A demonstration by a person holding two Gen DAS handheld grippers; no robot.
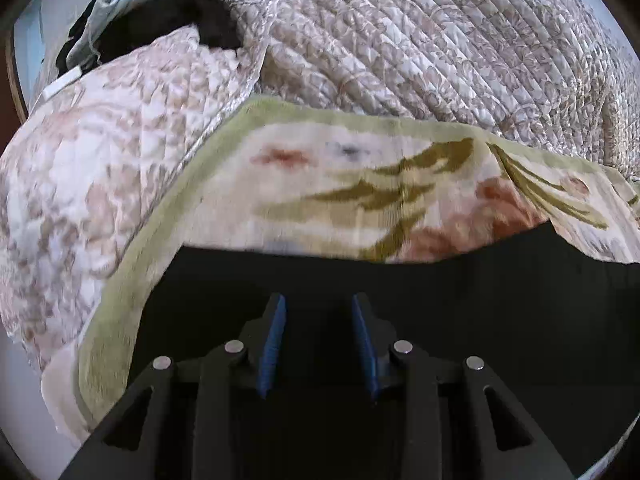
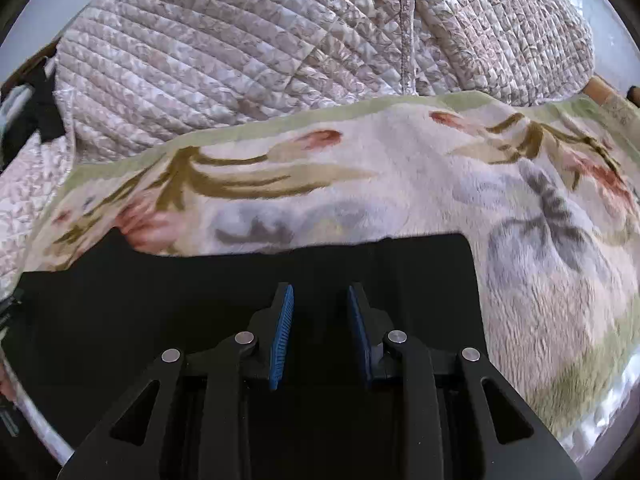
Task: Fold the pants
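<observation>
Pants (image 2: 240,280) lie flat, black, spread on floral fleece blanket (image 2: 400,184) over quilted bed (image 2: 240,60); far edge straight, likely smoothed for folding. Left gripper (image 1: 319,312) and right gripper (image 2: 320,300) hover above cloth, jaws apart, empty

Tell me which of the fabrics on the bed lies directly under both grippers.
The black pants, plain and dark, under the left gripper and right gripper. The flowered fleece blanket and quilted bedspread lie beyond.

The black pants (image 1: 480,280) run out of frame below, their folds lost in darkness.
</observation>
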